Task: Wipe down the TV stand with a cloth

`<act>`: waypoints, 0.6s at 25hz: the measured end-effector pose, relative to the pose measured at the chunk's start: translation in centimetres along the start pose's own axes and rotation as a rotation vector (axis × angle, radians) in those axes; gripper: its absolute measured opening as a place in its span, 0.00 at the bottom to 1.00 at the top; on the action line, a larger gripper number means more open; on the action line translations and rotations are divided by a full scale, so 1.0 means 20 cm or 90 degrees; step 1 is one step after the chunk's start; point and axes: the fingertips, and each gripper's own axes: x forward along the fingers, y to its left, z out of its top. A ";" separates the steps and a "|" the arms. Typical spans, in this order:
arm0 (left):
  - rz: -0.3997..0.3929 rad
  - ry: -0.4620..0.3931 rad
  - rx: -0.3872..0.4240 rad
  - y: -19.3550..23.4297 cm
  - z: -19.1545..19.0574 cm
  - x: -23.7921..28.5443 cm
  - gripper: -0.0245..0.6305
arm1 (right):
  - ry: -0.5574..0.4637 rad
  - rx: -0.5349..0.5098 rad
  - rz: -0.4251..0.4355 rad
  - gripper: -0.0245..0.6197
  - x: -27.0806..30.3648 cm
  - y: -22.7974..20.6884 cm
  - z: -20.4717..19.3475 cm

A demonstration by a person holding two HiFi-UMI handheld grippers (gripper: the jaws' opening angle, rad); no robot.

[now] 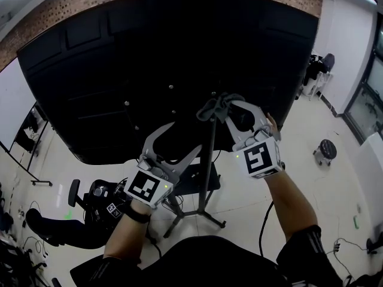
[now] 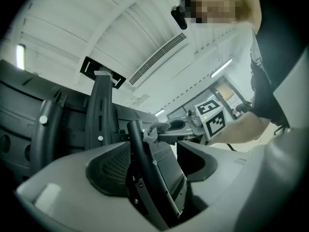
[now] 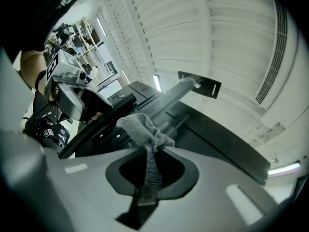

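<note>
Contact between the left gripper (image 2: 155,154) and the black pole of the TV stand (image 2: 140,159) is hard to judge; its jaws stand wide apart, the pole rising between them close to one pad. Right gripper (image 3: 152,151) is clamped tight on the grey cloth (image 3: 144,128); a wad bunches above the jaws and a strip trails down between them; the cloth sits high on the pole, in front of the TV's black back (image 1: 149,70), where the mount is lost in darkness; the stand's feet (image 1: 216,220) rest on pale floor (image 1: 245,199).
</note>
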 end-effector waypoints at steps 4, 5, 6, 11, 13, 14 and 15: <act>-0.012 -0.013 0.013 -0.04 0.03 0.07 0.53 | -0.004 -0.032 -0.012 0.10 0.07 -0.12 -0.03; -0.014 -0.015 0.016 -0.05 0.04 0.09 0.53 | -0.003 -0.041 -0.013 0.10 0.09 -0.14 -0.04; -0.016 -0.015 0.019 -0.06 0.04 0.11 0.53 | 0.001 -0.050 -0.013 0.10 0.11 -0.15 -0.06; -0.023 -0.005 0.028 -0.11 0.02 0.18 0.53 | 0.030 -0.060 -0.009 0.10 0.17 -0.22 -0.17; -0.024 -0.001 0.029 -0.13 0.01 0.20 0.53 | 0.038 -0.044 -0.013 0.10 0.16 -0.26 -0.22; -0.024 0.001 0.029 -0.13 0.00 0.21 0.53 | 0.044 -0.037 -0.017 0.10 0.15 -0.29 -0.26; -0.024 0.002 0.029 -0.14 0.00 0.23 0.53 | 0.051 -0.031 -0.022 0.10 0.14 -0.31 -0.31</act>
